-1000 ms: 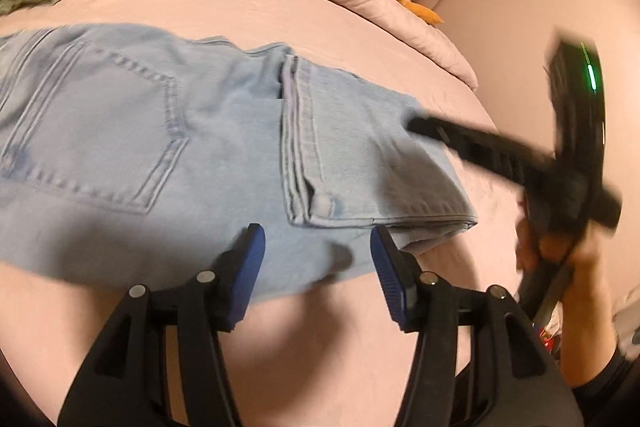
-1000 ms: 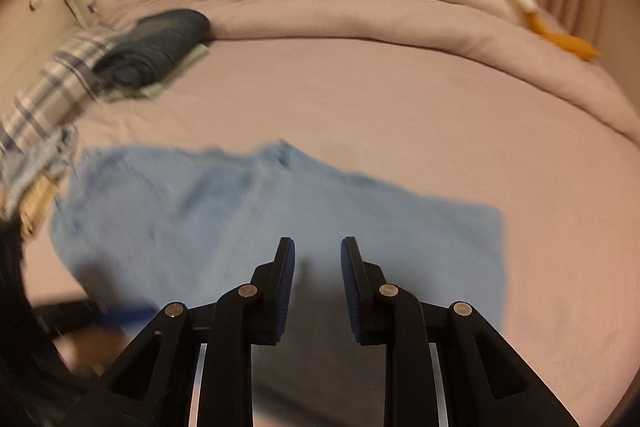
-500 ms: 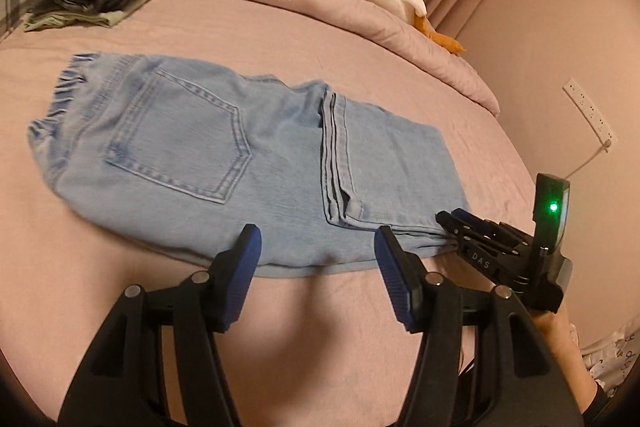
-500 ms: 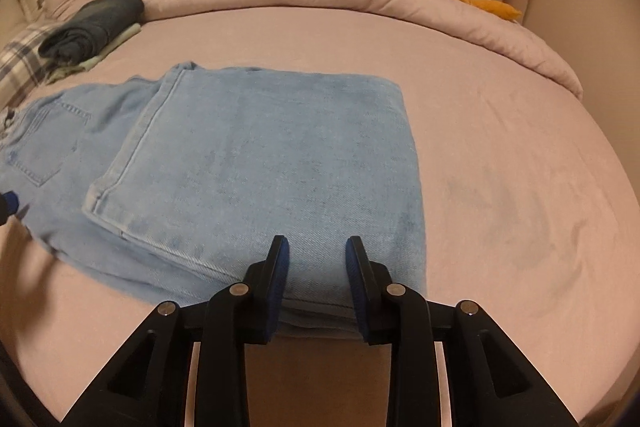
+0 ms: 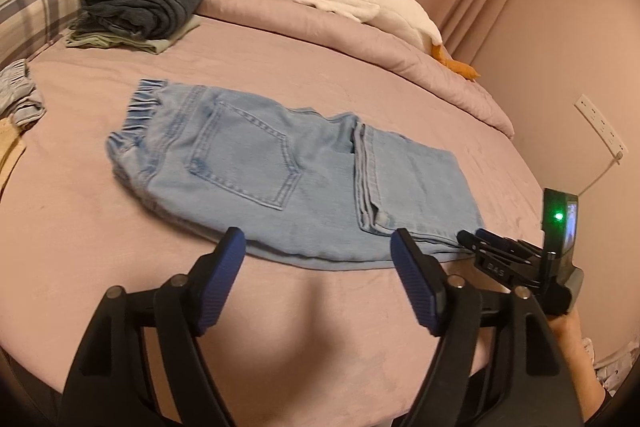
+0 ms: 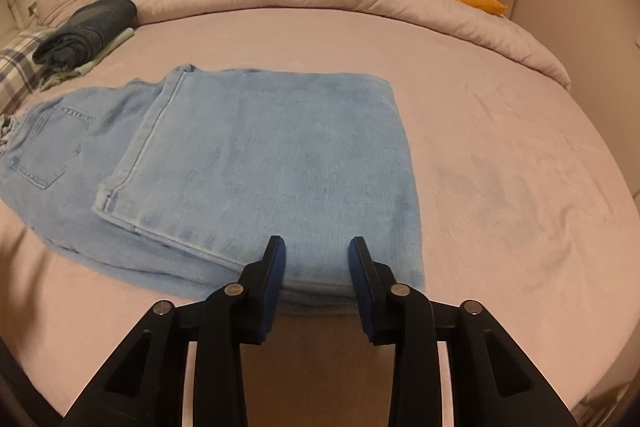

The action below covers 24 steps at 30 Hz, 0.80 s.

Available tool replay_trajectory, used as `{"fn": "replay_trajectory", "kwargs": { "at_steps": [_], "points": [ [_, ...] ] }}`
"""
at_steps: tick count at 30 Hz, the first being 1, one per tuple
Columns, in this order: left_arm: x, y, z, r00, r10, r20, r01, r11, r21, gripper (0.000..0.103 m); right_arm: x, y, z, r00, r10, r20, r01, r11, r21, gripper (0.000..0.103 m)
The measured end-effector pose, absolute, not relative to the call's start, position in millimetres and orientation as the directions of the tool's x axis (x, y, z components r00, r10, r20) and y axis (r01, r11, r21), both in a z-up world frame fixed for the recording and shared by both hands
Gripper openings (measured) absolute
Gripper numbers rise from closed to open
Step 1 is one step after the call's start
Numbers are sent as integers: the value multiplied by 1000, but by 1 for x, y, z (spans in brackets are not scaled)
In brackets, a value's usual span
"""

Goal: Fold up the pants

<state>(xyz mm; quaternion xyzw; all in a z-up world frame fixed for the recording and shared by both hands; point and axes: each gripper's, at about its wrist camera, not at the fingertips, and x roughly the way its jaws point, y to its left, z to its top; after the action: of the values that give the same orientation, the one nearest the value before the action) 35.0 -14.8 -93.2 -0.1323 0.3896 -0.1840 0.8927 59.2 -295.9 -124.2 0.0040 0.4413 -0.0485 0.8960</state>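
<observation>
Left wrist: jaws wider than before.

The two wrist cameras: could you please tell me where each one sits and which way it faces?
Left wrist: on the left gripper, tilted down across the bed at the light blue jeans; its opening jaws are empty; the right gripper and hand show at right.
Right wrist: on the right gripper, tilted down over the jeans' folded end; its opening fingers straddle the near edge, unclamped.
Shared: jeans, plush goose, dark folded clothes.
</observation>
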Motion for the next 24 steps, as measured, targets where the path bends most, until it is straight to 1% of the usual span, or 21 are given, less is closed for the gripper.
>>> {"fn": "replay_trajectory", "kwargs": {
  "at_steps": [1, 3, 8, 10, 12, 18, 24],
  "points": [
    [35, -11, -94, 632, -429, -646, 217, 898, -384, 80, 58, -294, -122, 605, -76, -793, 86, 996, -29, 42],
    [34, -6, -96, 633, -426, -646, 203, 897, -392, 80, 54, -291, -121, 605, -62, -794, 68, 997, -27, 50],
    [36, 10, -103, 636, -421, -647, 152, 890, -430, 83, 41, -273, -109, 624, 31, -781, -23, 999, 22, 51],
    [37, 16, -105, 640, -419, -645, 127, 885, -449, 85, 38, -263, -101, 640, 78, -764, -68, 997, 45, 54],
    [37, 23, -107, 643, -417, -643, 107, 879, -464, 86, 36, -253, -93, 651, 123, -749, -107, 992, 70, 59],
    [34, 36, -114, 645, -414, -642, 64, 867, -494, 87, 38, -222, -80, 640, 248, -727, -207, 967, 148, 59],
    [36, 50, -127, 642, -416, -644, 13, 846, -533, 88, 36, -197, -77, 625, 291, -724, -271, 951, 148, 59]
  ]
}}
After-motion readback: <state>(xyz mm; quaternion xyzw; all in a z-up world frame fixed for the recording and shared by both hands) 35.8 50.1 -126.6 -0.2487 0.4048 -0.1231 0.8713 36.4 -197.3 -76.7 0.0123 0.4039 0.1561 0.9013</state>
